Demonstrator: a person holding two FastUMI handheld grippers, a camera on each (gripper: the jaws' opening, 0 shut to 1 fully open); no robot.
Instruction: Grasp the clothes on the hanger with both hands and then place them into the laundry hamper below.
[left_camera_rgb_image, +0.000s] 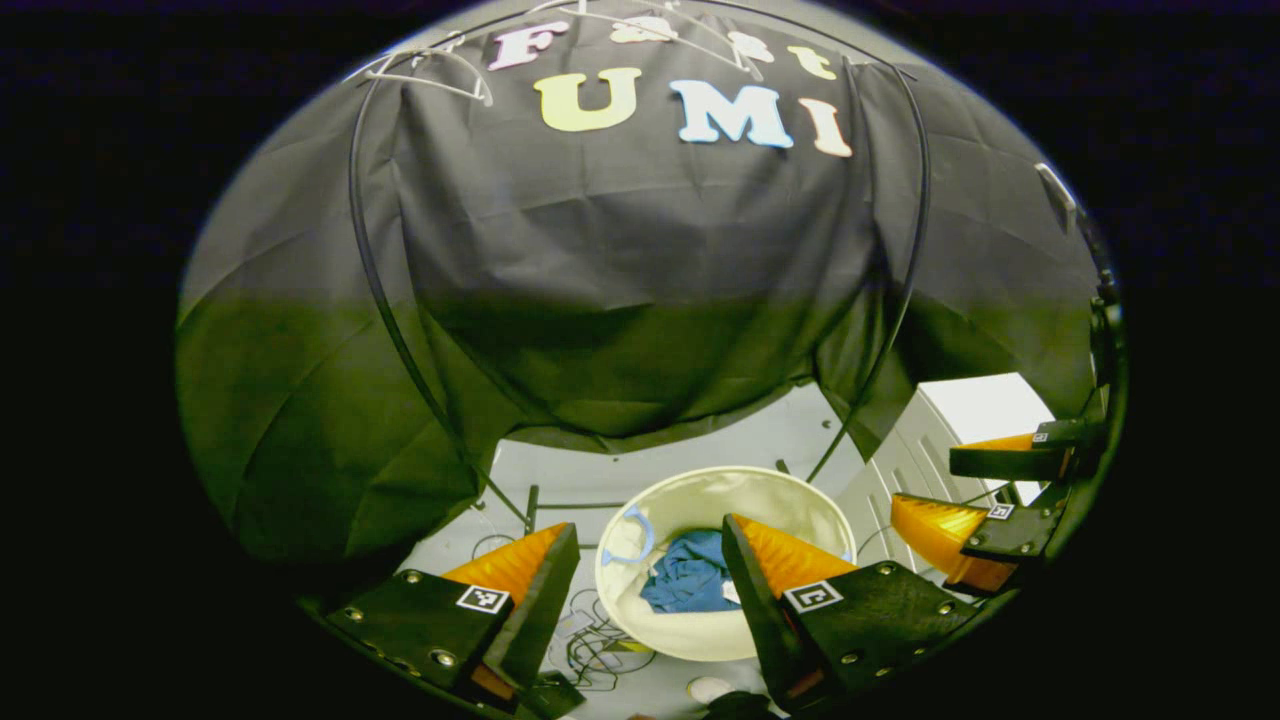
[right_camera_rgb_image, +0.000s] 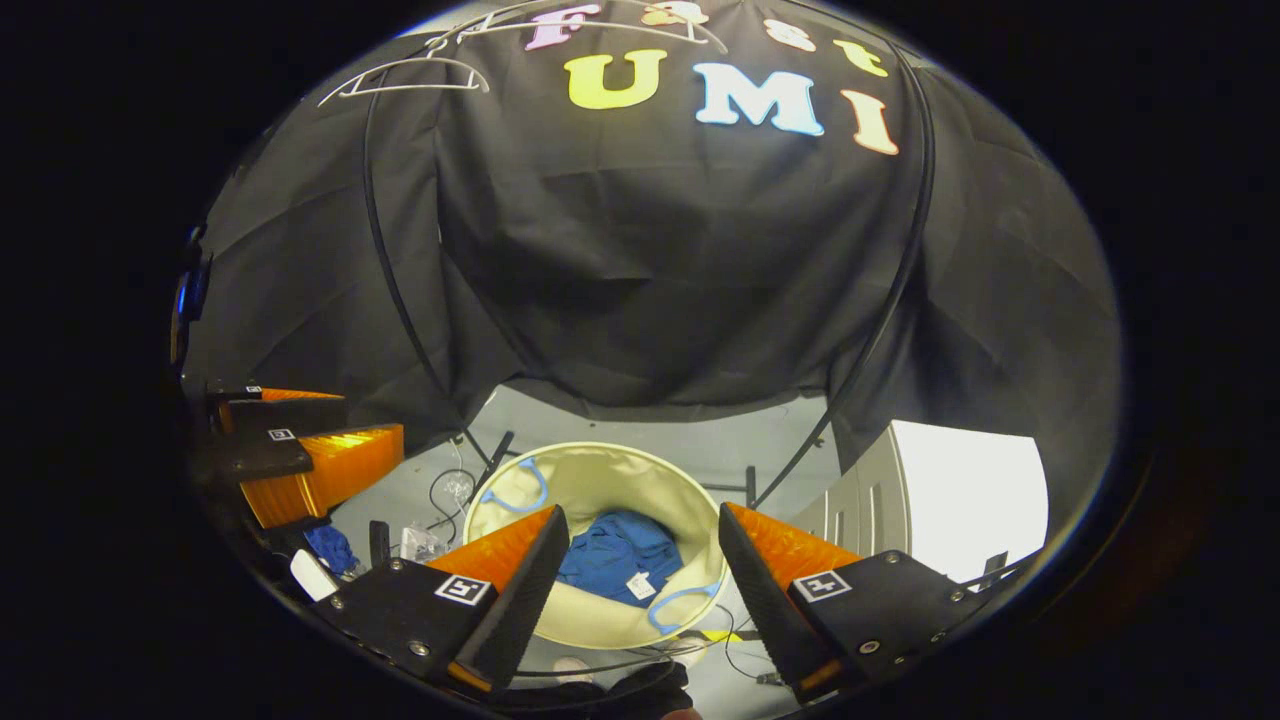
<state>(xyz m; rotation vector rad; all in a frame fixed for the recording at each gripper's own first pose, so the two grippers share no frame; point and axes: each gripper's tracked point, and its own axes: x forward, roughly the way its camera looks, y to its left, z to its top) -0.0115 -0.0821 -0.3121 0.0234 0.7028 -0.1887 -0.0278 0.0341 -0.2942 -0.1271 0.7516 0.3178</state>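
I look down at the round cream laundry hamper (left_camera_rgb_image: 700, 640) on the floor (left_camera_rgb_image: 560, 475). The blue clothes (left_camera_rgb_image: 690, 585) lie crumpled inside the hamper, near its middle. A small white tag sits on the cloth. Blue loop handles hang on the hamper's rim.

My left gripper (left_camera_rgb_image: 650, 555) hangs above the hamper. Its jaws are wide apart and hold nothing. The blue clothes show in the gap between them.

My right gripper (right_camera_rgb_image: 640, 540) hangs above the hamper too. Its jaws are also spread wide and have nothing in them. In the left gripper view I see the right gripper off to the right of the hamper, in front of a white cabinet (left_camera_rgb_image: 960, 420).

White hangers (right_camera_rgb_image: 410, 78) hang bare, high above the hamper, on a thin black rack (right_camera_rgb_image: 385, 260). The rack's legs stand on the floor behind the hamper. Some thin wires (left_camera_rgb_image: 600, 650) lie on the floor just beside the hamper.
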